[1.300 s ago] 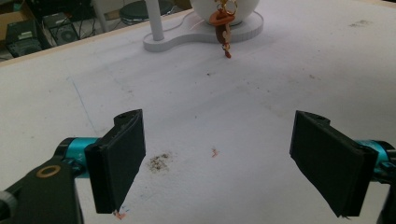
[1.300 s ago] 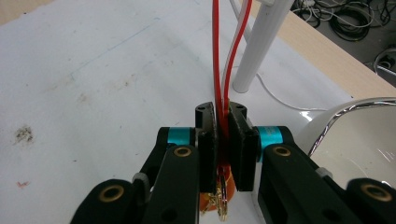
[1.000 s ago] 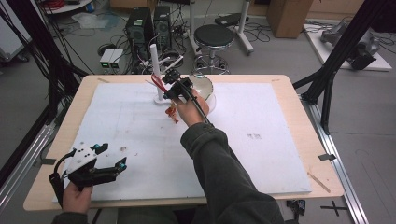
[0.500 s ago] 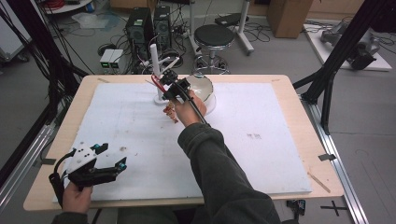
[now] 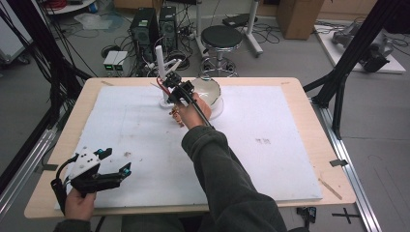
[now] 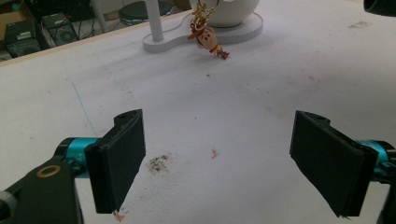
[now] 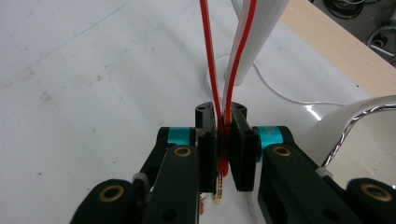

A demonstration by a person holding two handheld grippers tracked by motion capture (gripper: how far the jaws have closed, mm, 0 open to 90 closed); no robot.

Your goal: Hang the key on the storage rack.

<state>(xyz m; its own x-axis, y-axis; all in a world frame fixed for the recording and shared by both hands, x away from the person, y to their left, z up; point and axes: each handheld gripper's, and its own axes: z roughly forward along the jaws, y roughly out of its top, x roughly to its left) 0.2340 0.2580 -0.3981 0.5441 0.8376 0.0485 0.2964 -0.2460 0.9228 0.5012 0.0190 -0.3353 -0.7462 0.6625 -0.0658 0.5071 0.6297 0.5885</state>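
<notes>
My right gripper [image 5: 174,87] is at the far middle of the table, shut on the red strap [image 7: 212,60] of a keychain. The strap's loop runs up past the white post [image 7: 258,28] of a stand. A gold ring [image 7: 217,196] hangs below the jaws. The small doll figure [image 5: 178,116] dangles under the hand, just above the mat; it is also in the left gripper view [image 6: 208,40]. My left gripper [image 5: 117,160] rests near the front left corner, open, nothing between its jaws [image 6: 229,163].
The white stand has a flat base [image 6: 196,38], an upright post [image 5: 159,58] and a round shiny bowl-like mirror [image 5: 208,90] right of my right gripper. A white mat [image 5: 270,121] covers the wooden table. A stool and computer cases stand on the floor beyond the far edge.
My right gripper has shifted slightly left and farther back toward the post, with the strap still held. The left gripper has not moved.
</notes>
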